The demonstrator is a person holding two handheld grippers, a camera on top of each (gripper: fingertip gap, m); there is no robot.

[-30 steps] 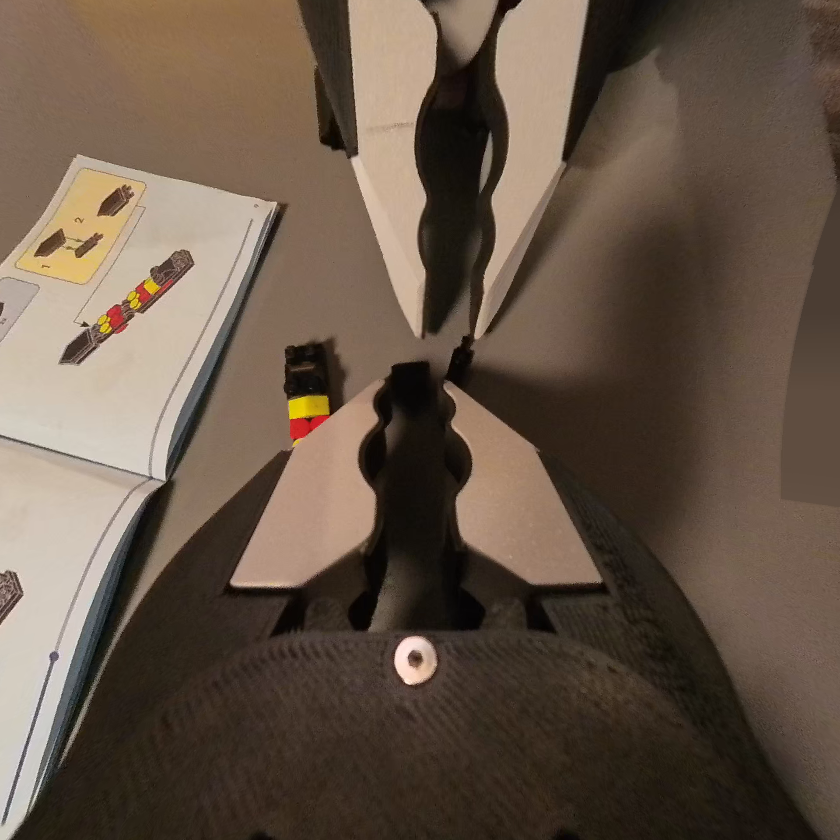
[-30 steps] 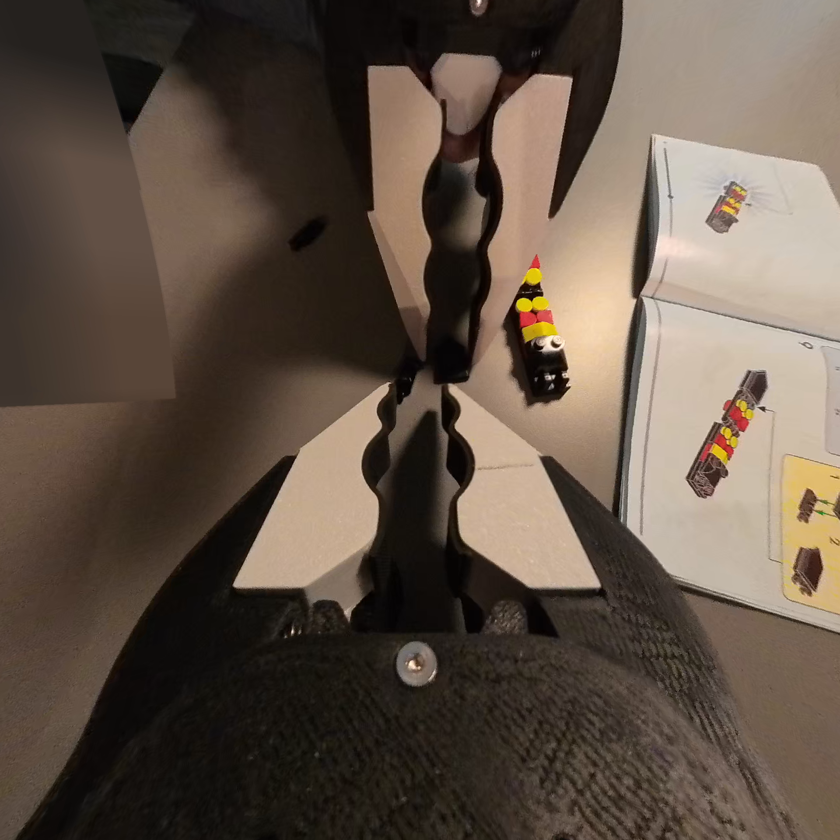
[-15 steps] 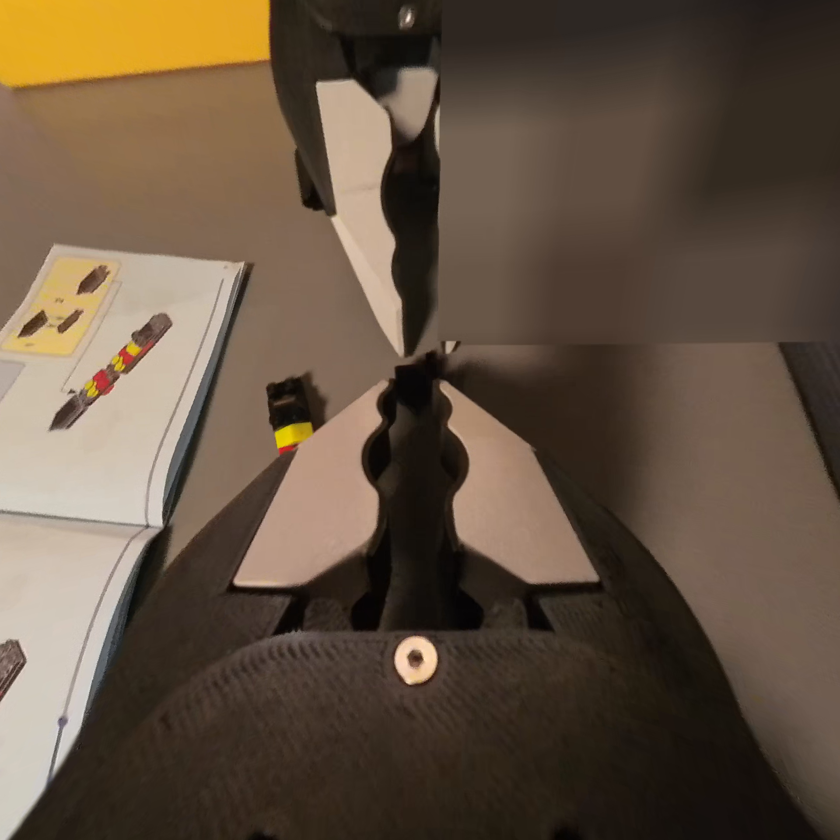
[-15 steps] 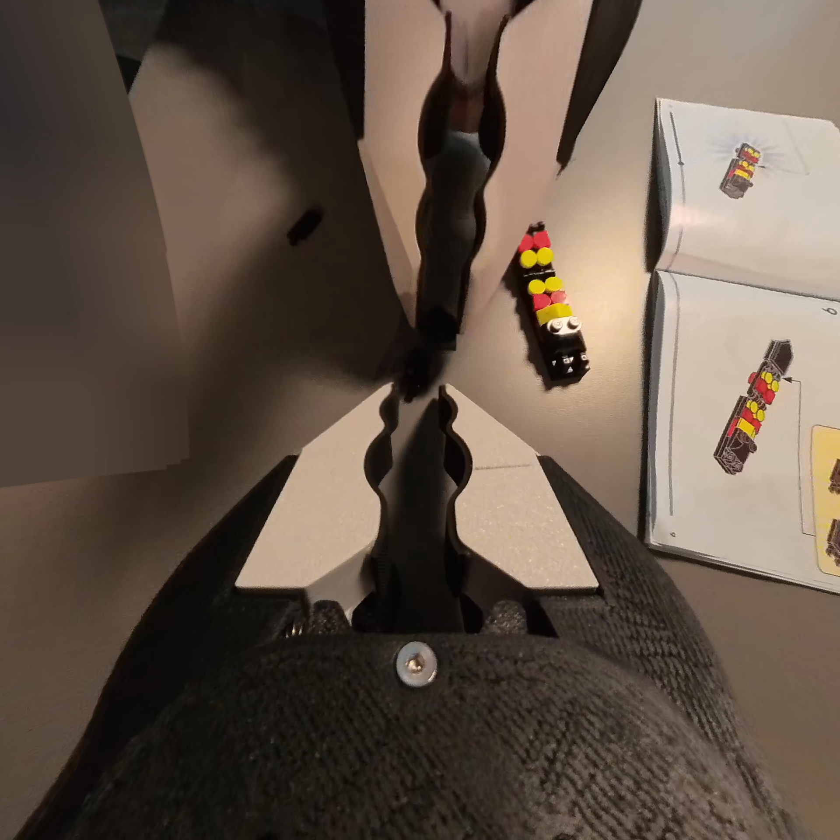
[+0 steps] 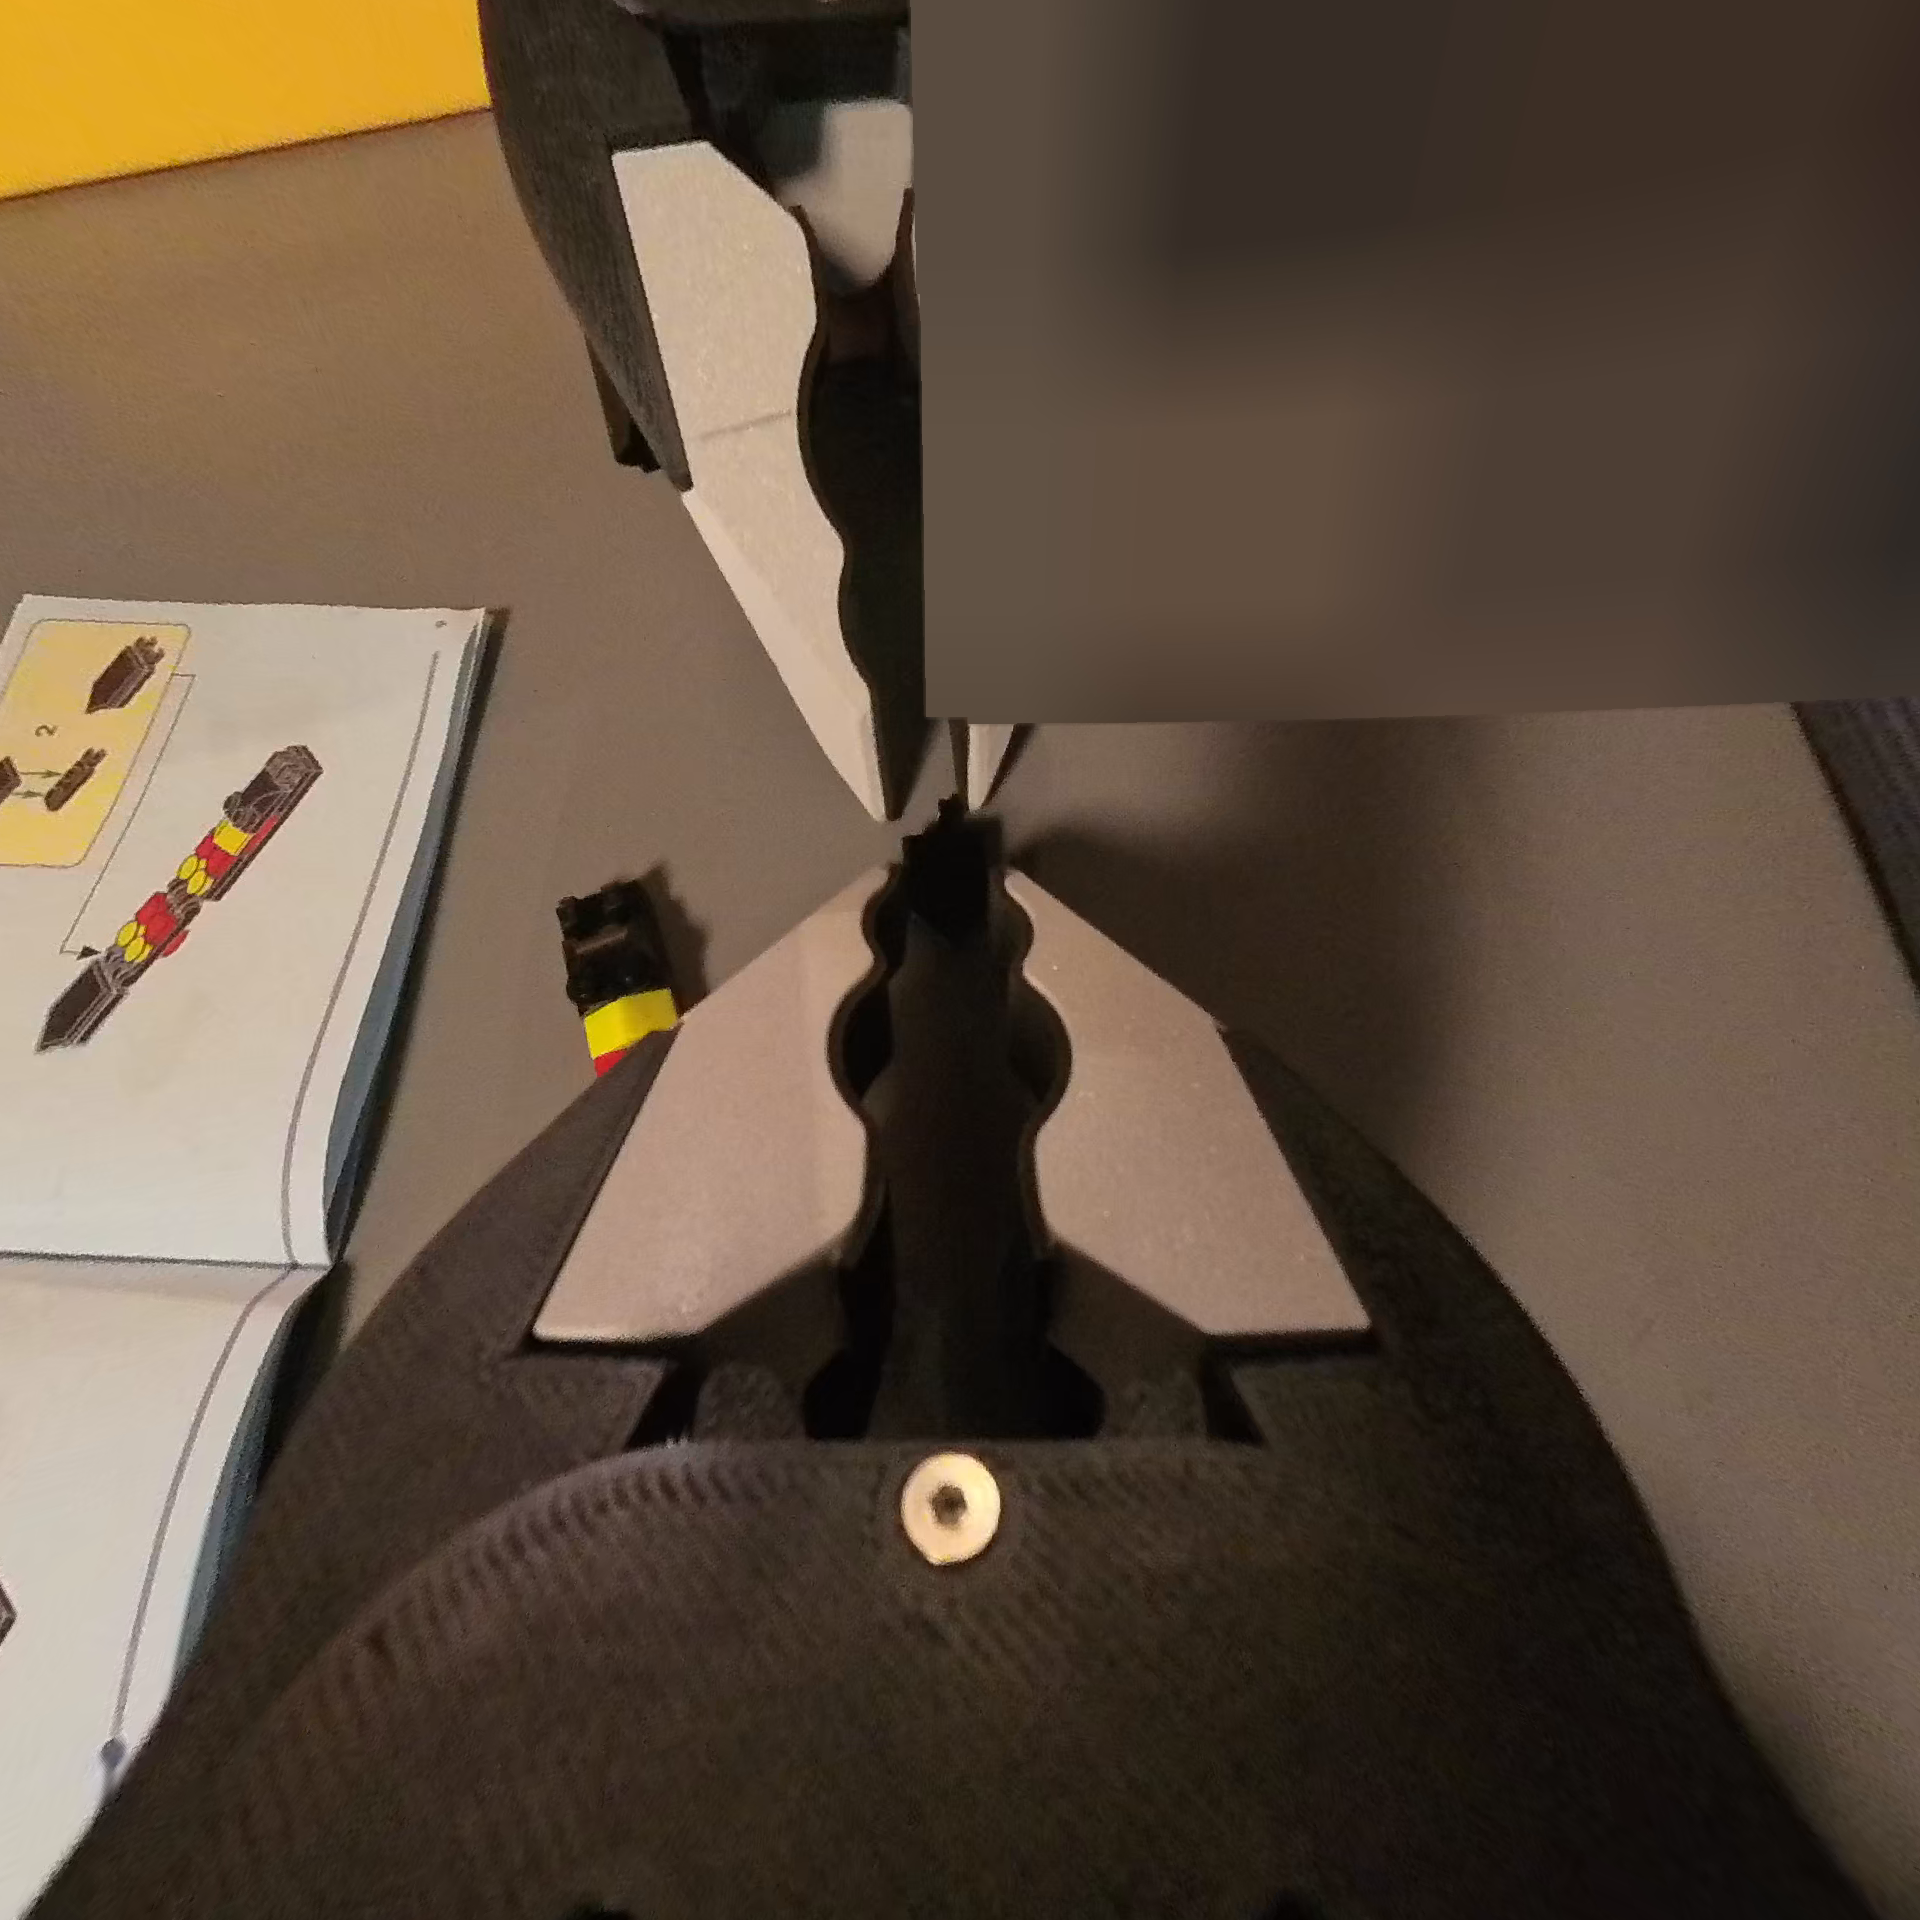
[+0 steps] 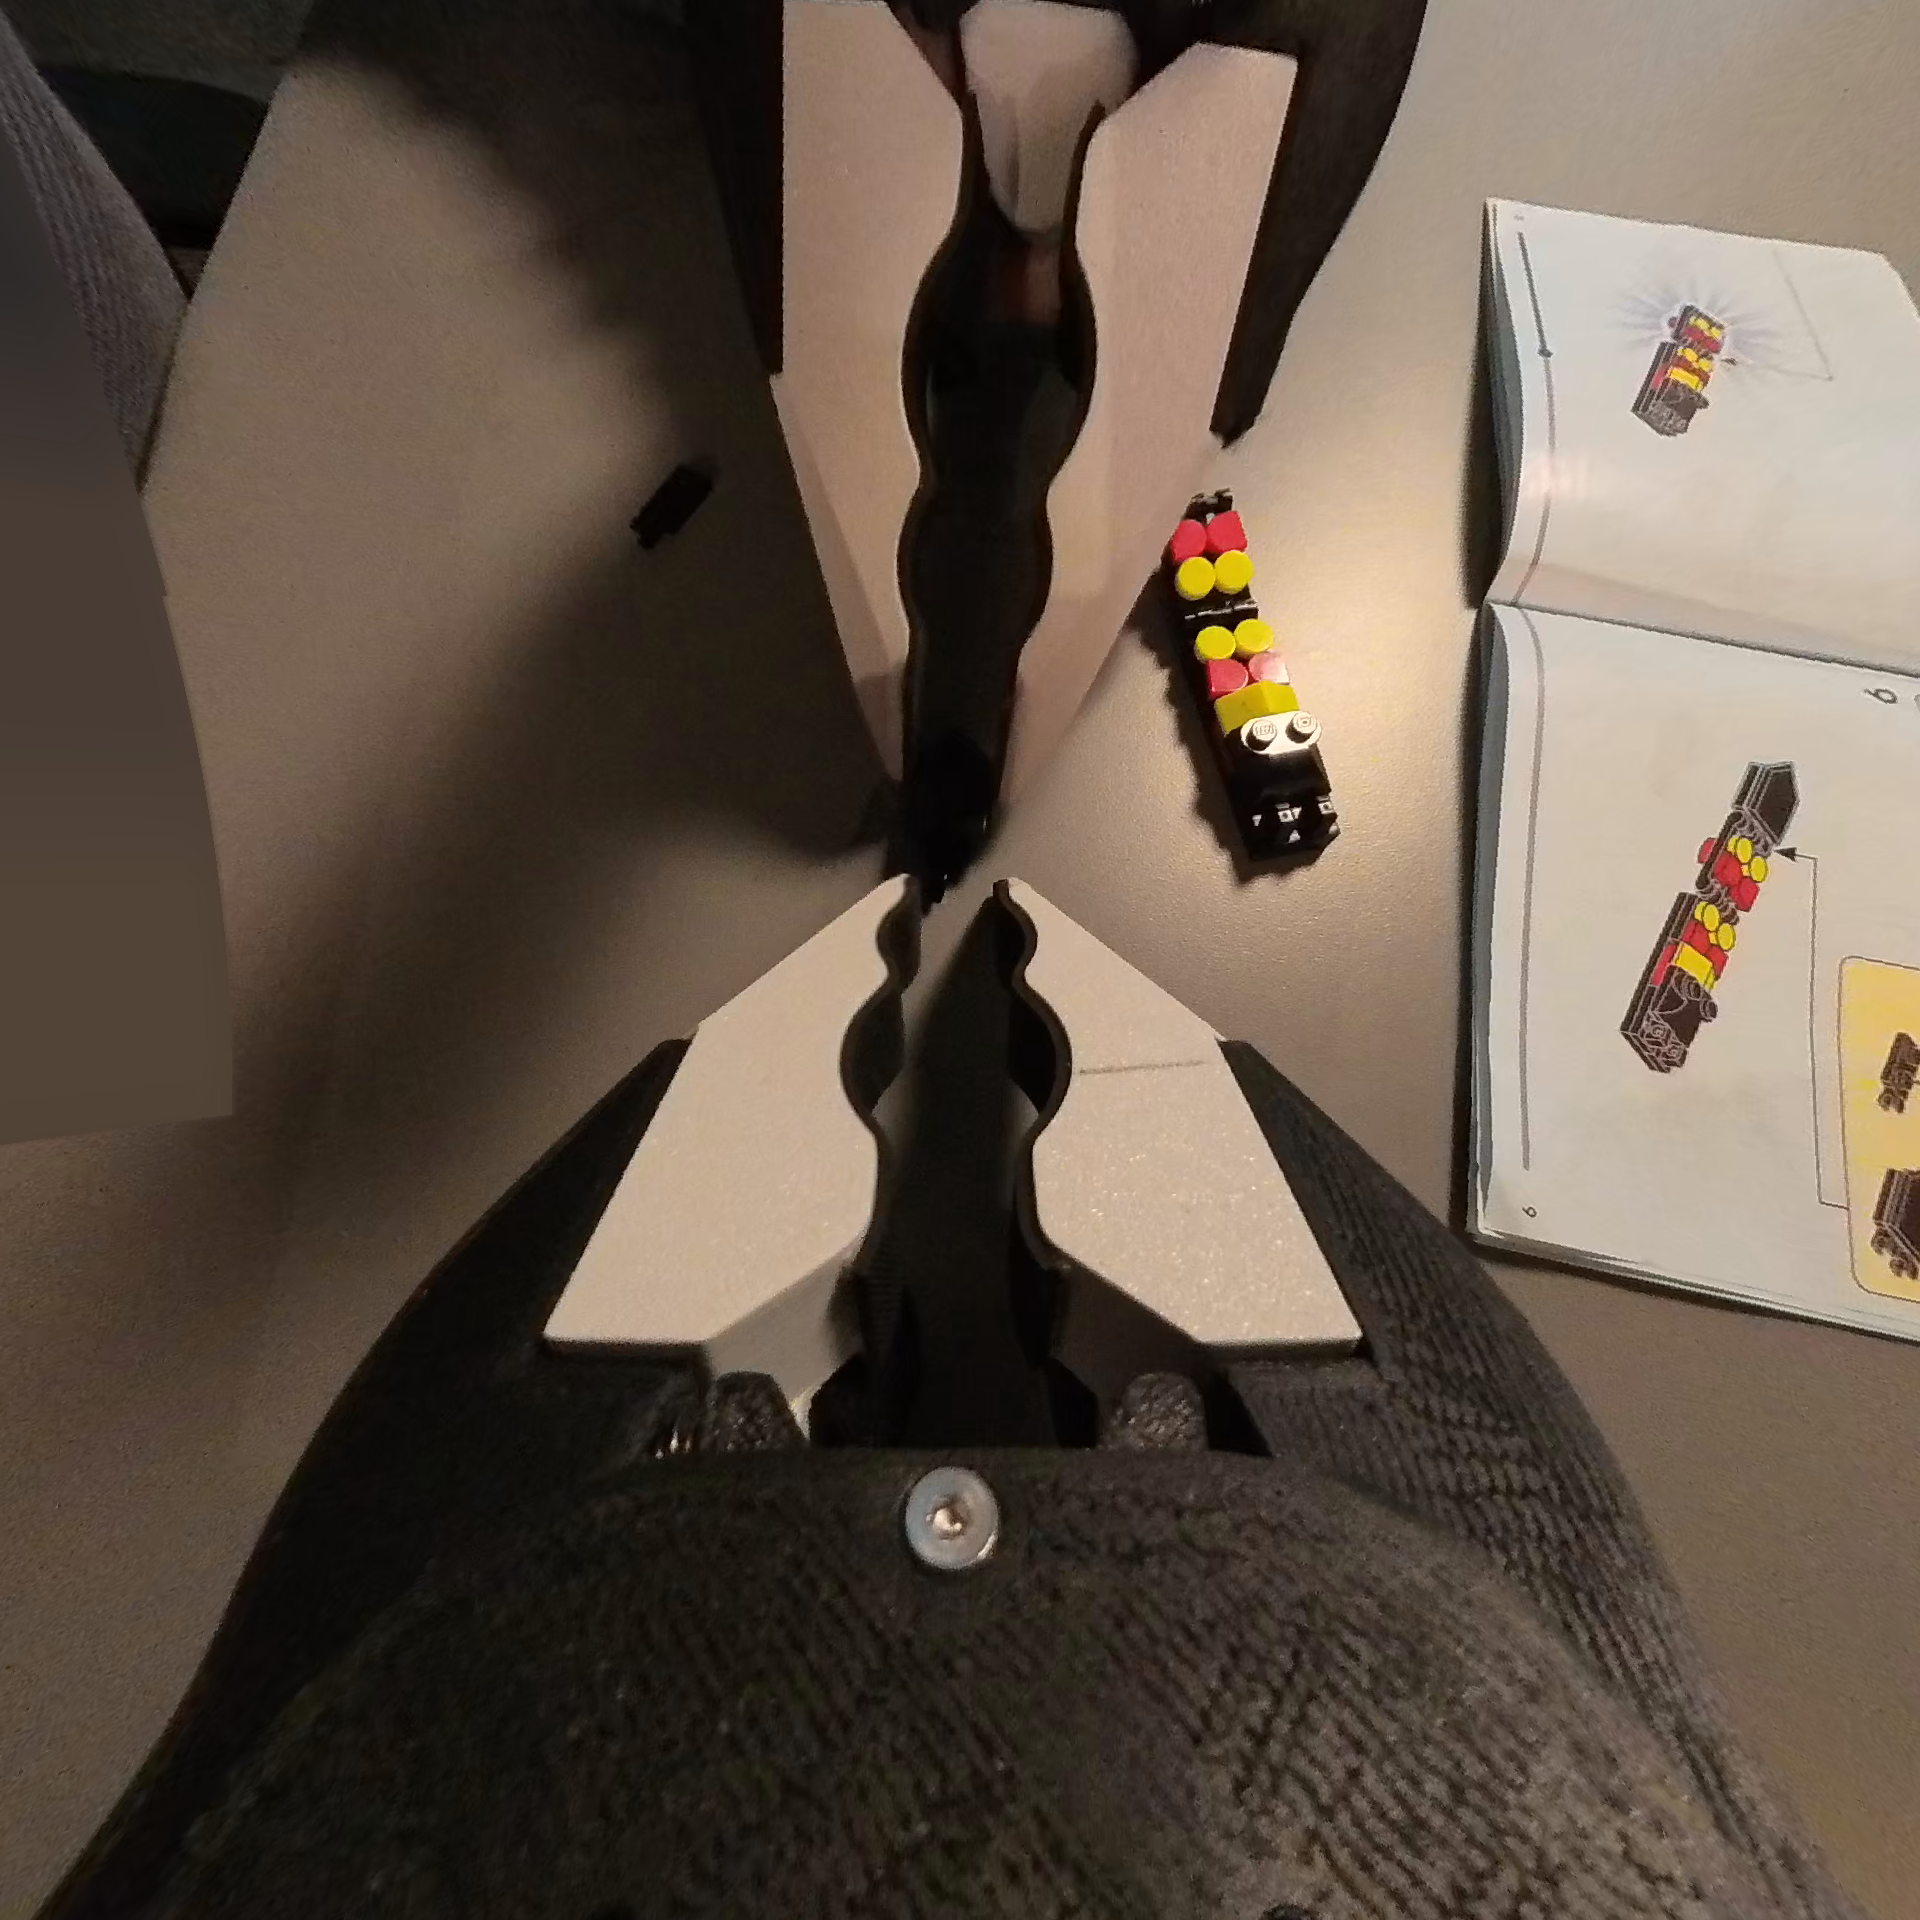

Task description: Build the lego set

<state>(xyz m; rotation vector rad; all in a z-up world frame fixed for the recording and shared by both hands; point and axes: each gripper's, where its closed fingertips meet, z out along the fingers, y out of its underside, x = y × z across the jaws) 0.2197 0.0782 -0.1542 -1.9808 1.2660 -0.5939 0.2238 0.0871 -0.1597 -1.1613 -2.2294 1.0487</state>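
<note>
My left gripper (image 5: 951, 868) is shut on a small black lego piece (image 5: 951, 862). My right gripper (image 6: 954, 896) faces it tip to tip, its jaws nearly closed on another small black piece (image 6: 932, 885). The two pieces meet between the tips; how they join is hidden. The right gripper shows from above in the left wrist view (image 5: 940, 800), the left one in the right wrist view (image 6: 951, 784). The long black model with red and yellow studs (image 6: 1252, 675) lies on the table beside the tips, partly hidden in the left wrist view (image 5: 613, 966).
The open instruction booklet (image 6: 1683, 779) lies past the model, and shows in the left wrist view (image 5: 208, 935). A loose small black piece (image 6: 673, 504) lies on the grey table. A yellow object (image 5: 208, 83) sits at the far edge. Blurred patches cover parts of both views.
Both grippers stayed tip to tip while lifting and tilting slightly. The two small black pieces, side by side before, now line up and touch. The model and booklet have not moved.
</note>
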